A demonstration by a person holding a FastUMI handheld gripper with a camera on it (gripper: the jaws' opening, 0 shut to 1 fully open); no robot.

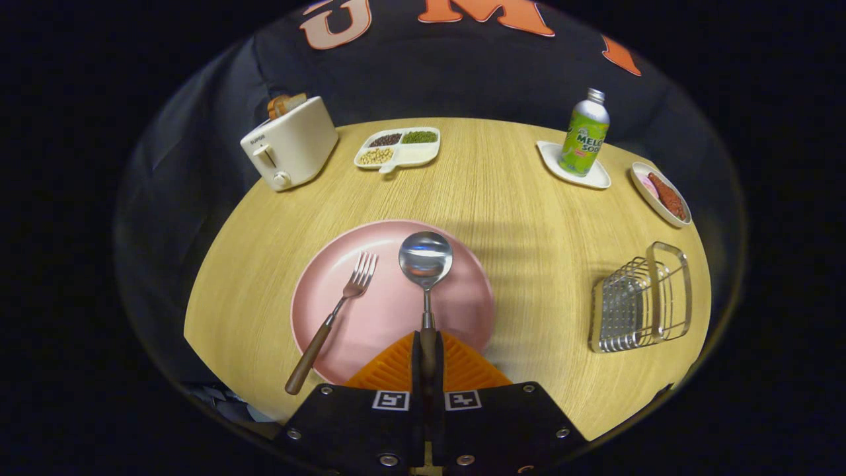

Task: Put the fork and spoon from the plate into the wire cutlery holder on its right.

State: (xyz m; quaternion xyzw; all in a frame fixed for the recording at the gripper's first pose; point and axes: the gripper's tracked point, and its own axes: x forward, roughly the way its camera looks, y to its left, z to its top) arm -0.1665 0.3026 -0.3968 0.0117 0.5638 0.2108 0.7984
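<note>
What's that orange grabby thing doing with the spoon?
The gripper is shut on the spoon, its two orange fingers squeezing the brown handle. The spoon's bowl is over the pink plate. The fork lies on the plate beside it, handle poking over the rim, not picked up yet. Both are meant to go into the wire cutlery holder, which stands off to the right on the table with nothing in it yet.
</note>
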